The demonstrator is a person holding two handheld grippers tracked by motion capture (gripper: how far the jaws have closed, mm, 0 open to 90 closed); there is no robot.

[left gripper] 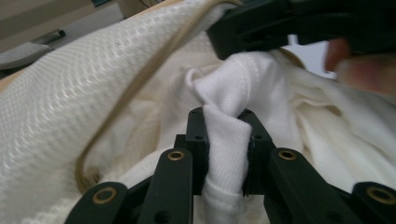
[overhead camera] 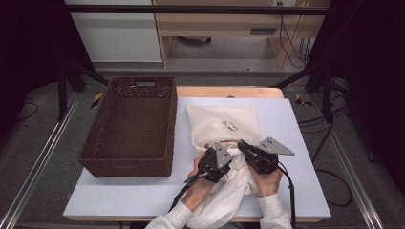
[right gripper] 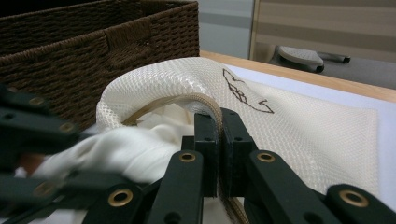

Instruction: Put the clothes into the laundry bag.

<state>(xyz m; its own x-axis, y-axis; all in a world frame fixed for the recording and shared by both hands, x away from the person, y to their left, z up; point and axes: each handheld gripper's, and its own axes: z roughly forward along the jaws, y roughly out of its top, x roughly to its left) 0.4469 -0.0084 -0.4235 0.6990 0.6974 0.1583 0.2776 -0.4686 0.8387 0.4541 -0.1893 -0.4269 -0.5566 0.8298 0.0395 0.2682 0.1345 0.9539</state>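
A cream mesh bag [overhead camera: 223,125] with a small dark drawing lies flat on the white mat, its mouth toward the person. A white garment [overhead camera: 229,191] trails from the mouth to the table's front edge. My left gripper [left gripper: 224,126] is shut on a bunched fold of the white garment [left gripper: 243,84] at the bag's opening. My right gripper [right gripper: 218,126] is shut on the bag's zipper edge [right gripper: 196,100], holding it lifted into an arch. In the high view the left gripper [overhead camera: 225,155] and right gripper [overhead camera: 242,144] sit close together at the mouth.
A dark brown wicker basket [overhead camera: 126,167] stands left of the bag, close beside it, and rises behind the bag's mouth as the basket [right gripper: 93,51]. The white mat [overhead camera: 296,157] has bare room right of the bag. The person's forearms enter at the front edge.
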